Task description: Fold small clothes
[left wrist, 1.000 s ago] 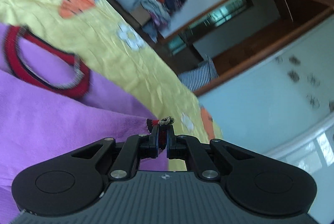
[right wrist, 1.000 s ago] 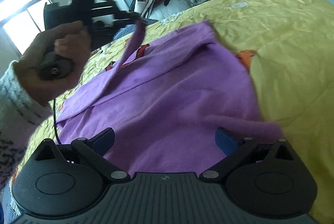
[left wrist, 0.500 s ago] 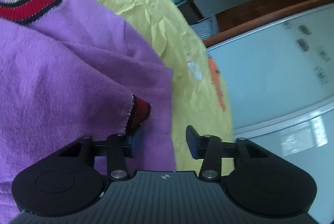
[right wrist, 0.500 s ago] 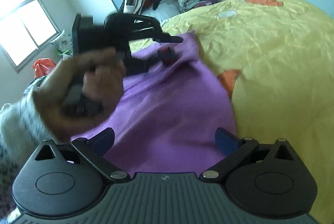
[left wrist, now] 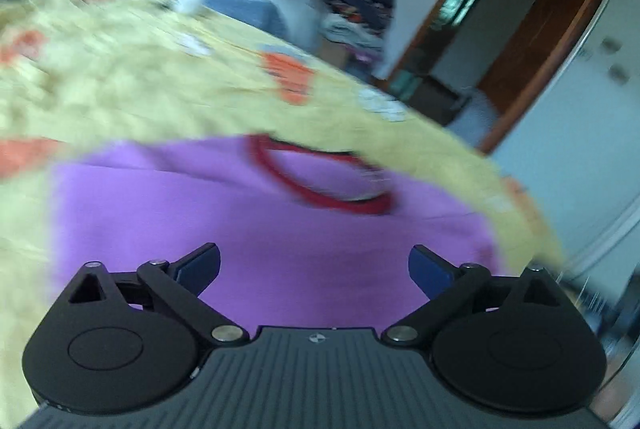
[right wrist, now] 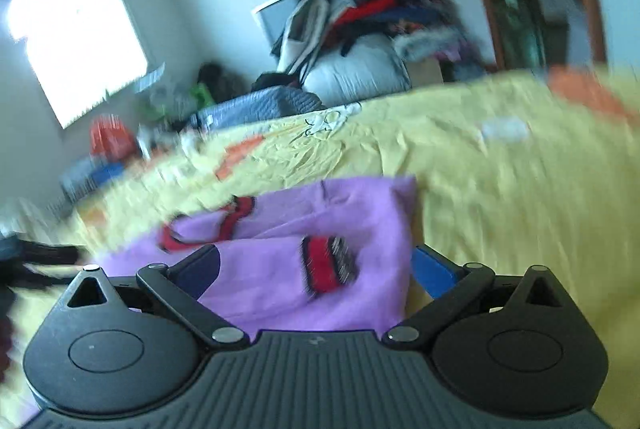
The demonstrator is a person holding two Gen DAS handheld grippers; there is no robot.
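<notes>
A small purple sweater (left wrist: 224, 221) with a red collar (left wrist: 320, 189) lies on the yellow bedspread (left wrist: 120, 89). In the right wrist view the sweater (right wrist: 360, 213) has a sleeve folded across its body, its red cuff (right wrist: 326, 263) lying on top. My left gripper (left wrist: 314, 265) is open and empty above the sweater's lower part. My right gripper (right wrist: 316, 267) is open and empty, hovering over the folded sleeve. Both views are motion-blurred.
A heap of clothes (right wrist: 360, 17) is piled beyond the bed's far side. A wooden door frame (left wrist: 532, 41) stands at the right. A bright window (right wrist: 76, 37) is on the left wall. Small clutter (right wrist: 108, 137) sits at the bed's far left.
My left gripper let go of the red cuff, opened wide and pulled back from the sweater. The sleeve now lies folded across the body. The right gripper stayed open and shifted.
</notes>
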